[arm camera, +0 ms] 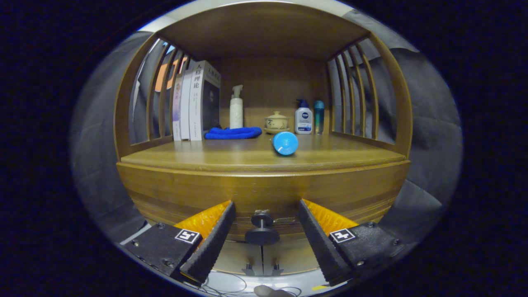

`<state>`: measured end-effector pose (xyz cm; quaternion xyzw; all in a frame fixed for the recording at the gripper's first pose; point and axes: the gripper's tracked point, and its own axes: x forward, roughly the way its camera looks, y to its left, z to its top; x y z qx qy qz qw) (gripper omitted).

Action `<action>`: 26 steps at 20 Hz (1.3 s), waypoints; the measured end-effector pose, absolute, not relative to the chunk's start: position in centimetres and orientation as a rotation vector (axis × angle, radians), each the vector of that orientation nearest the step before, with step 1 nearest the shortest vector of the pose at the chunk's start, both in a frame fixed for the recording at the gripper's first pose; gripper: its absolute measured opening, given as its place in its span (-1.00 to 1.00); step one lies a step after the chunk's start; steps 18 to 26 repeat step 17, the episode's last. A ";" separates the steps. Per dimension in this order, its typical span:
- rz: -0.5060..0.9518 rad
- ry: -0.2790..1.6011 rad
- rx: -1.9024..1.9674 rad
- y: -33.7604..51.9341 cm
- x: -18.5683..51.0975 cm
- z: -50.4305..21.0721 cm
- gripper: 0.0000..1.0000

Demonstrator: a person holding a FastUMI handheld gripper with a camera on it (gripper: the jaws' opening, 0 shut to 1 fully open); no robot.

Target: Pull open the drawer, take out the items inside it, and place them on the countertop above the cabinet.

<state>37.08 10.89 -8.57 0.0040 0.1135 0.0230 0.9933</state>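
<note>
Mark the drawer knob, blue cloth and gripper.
drawer knob [262, 235], gripper view, round front disc.
blue cloth [233, 133], gripper view, folded middle.
gripper [262, 237], gripper view, open gap between jaws.

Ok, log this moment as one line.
phase: reaching knob | gripper: open, fingers astride drawer knob, no contact | drawer: closed | countertop: blue bottle lying

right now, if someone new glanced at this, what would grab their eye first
Probably the dark drawer knob, sitting between the open fingers of the hand-held gripper, untouched by either. Next, the blue bottle lying on its side on the countertop, its round end facing the camera. Behind it, upright books stand beside a bright blue cloth.
</note>
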 end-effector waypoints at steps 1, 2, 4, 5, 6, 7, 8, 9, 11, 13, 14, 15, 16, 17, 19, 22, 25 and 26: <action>0.044 0.209 0.026 10.2 36.2 -8.0 1.00; 0.046 0.178 0.044 9.5 35.1 -7.3 1.00; 0.034 0.138 0.051 6.9 31.2 -6.3 1.00; 0.026 0.104 0.053 5.6 29.2 -5.7 1.00; 0.020 0.073 0.052 4.7 27.4 -5.3 0.99; 0.008 0.045 0.055 3.6 25.6 -5.0 0.99; -0.002 0.027 0.059 2.6 24.0 -4.9 0.99; -0.004 0.021 0.065 2.0 22.5 -4.9 0.99; 0.009 -0.001 0.080 1.2 20.0 -4.8 0.98; 0.018 -0.026 0.101 0.5 18.3 -4.1 0.98; 0.032 -0.031 0.109 0.6 17.9 -3.5 0.97; 0.046 -0.024 0.115 0.6 17.3 -3.1 0.98; 0.071 -0.030 0.125 1.0 16.7 -2.3 0.98; 0.088 -0.055 0.130 1.3 16.3 -1.4 0.98; 0.088 -0.055 0.130 1.3 16.3 -1.4 0.98; 0.088 -0.055 0.130 1.3 16.3 -1.4 0.98; 0.088 -0.055 0.130 1.3 16.3 -1.4 0.98; 0.088 -0.055 0.130 1.3 16.3 -1.4 0.98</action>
